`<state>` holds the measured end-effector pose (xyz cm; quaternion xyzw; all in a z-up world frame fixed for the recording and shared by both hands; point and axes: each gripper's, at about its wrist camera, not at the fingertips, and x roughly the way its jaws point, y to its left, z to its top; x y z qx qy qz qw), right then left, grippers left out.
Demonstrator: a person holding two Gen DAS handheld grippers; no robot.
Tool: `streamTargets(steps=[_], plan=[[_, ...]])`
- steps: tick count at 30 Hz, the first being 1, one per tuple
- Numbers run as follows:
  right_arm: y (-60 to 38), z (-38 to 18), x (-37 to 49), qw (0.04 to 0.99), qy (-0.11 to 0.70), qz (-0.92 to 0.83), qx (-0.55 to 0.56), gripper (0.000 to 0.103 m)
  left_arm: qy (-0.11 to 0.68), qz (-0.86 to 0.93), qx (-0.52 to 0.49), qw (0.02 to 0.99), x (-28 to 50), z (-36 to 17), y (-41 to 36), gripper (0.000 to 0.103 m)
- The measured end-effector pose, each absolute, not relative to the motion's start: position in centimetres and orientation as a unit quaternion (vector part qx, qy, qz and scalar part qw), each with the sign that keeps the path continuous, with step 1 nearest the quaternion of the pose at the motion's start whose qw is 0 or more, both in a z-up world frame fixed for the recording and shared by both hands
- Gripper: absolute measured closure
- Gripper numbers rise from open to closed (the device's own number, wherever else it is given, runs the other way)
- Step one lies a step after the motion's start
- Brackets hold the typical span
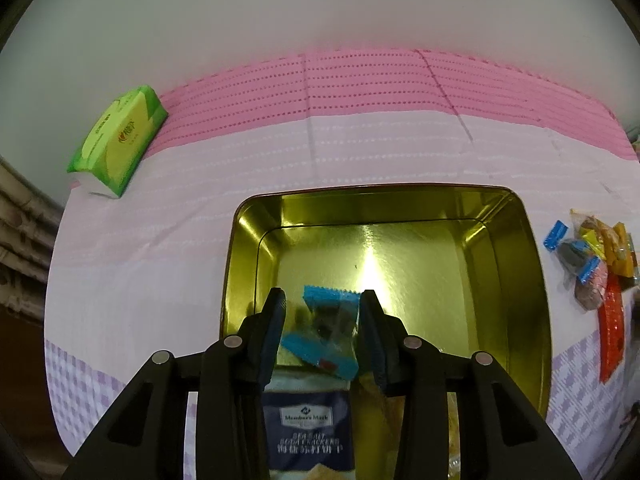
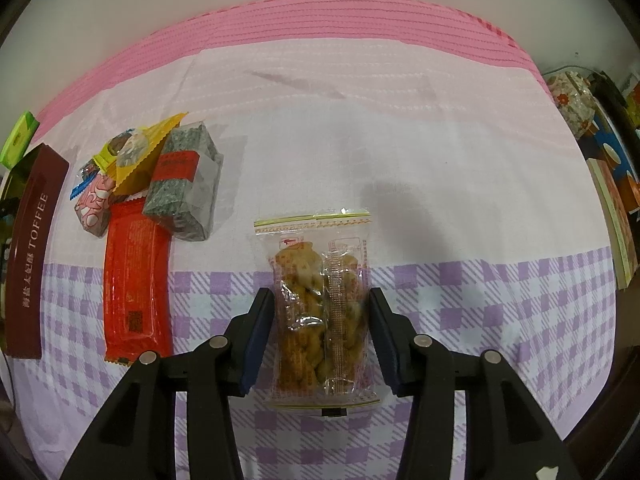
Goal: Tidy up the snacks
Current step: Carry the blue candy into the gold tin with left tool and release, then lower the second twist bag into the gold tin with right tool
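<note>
In the left wrist view my left gripper (image 1: pixel 323 300) is over the gold tin (image 1: pixel 536 280). Its fingers stand apart, with a small blue-ended snack packet (image 1: pixel 326 330) between them; the packet touches the right pad only. A navy cracker pack (image 1: pixel 306 424) lies in the tin below. In the right wrist view my right gripper (image 2: pixel 322 298) is open around a clear bag of golden twists (image 2: pixel 320 304) on the cloth, with a gap at each side. A pile of snacks (image 2: pixel 148 184), with a red packet (image 2: pixel 134 276) and a grey wrapped block (image 2: pixel 182 188), lies to the left.
A green tissue pack (image 1: pixel 118 140) lies at the far left of the table. More snacks (image 1: pixel 596 264) lie right of the tin. A brown toffee lid (image 2: pixel 34 252) lies at the left edge. Boxes and a wrapped item (image 2: pixel 576 100) crowd the right edge.
</note>
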<state>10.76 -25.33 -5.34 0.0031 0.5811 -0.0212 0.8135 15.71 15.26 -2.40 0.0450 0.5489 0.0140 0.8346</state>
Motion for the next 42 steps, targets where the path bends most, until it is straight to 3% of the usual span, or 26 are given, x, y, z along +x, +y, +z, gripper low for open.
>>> streamTargets(steps=[9,16,29,42], plan=[[-24.7,-5.2,10.2,0.819,0.573,-0.034,0.004,0.067,0.505,0.032,0.052,0.861,12.7,0.2,15.3,0.055],[-21.8,-2.2,9.0,0.848,0.529,-0.038,0.008,0.068,0.446,0.093,0.057,0.888,9.1,2.6,16.5,0.042],[-6.6,3.3,8.5,0.857,0.5,0.123,0.02,0.067,0.444,0.153,-0.006,0.883,3.8,3.0,22.6,0.036],[4.8,1.4,8.1,0.827,0.523,0.204,-0.032,0.067,0.465,0.165,-0.079,0.866,2.2,1.9,26.6,0.034]])
